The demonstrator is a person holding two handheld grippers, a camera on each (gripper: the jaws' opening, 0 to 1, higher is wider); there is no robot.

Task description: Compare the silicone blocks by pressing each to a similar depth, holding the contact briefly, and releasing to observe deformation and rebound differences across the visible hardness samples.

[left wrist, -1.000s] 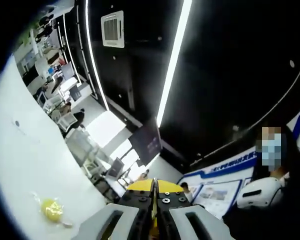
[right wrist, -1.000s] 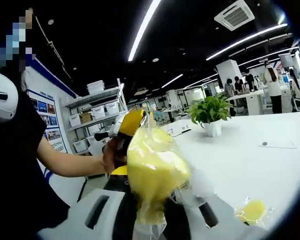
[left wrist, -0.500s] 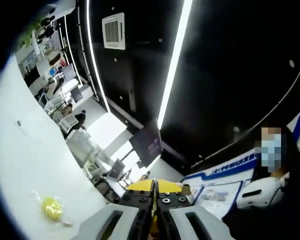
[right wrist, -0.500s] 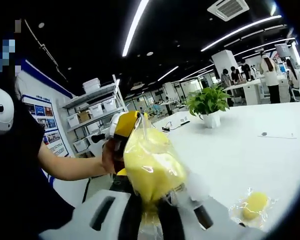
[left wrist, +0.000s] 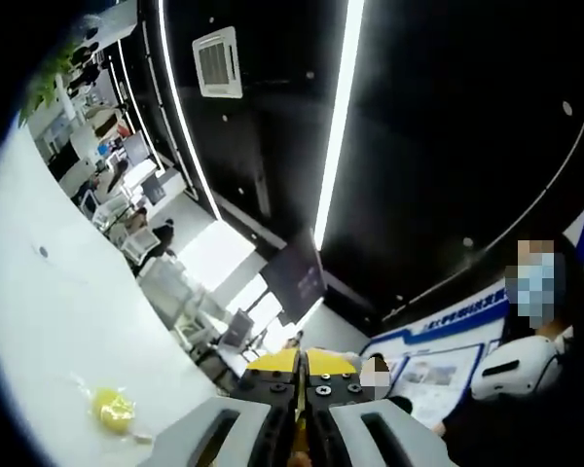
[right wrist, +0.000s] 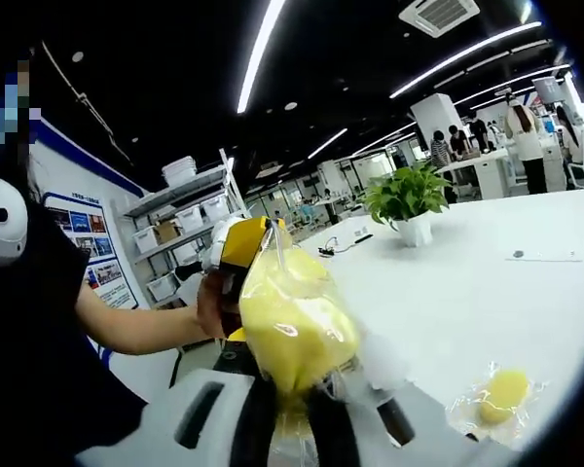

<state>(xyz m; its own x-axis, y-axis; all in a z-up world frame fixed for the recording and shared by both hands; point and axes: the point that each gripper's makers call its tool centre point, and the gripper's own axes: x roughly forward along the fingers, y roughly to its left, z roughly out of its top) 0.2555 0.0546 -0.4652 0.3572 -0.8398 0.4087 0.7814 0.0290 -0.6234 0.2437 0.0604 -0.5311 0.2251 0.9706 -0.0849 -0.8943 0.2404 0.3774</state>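
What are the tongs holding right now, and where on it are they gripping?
The right tongs pinch the bottom of a clear bag with a yellow block in it. The left tongs look shut, seemingly on the same bag's top.

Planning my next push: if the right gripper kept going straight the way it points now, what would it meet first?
The right gripper already clamps the bagged yellow block. Just beyond sits the left gripper in the person's hand, probably met first; depth unclear.

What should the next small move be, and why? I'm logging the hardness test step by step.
Probably ease the right gripper open a little to release the squeeze: its jaws are pinched shut on the bagged yellow block, held up off the white table. The rebound could then be watched, before going for the second bagged block lying on the table.
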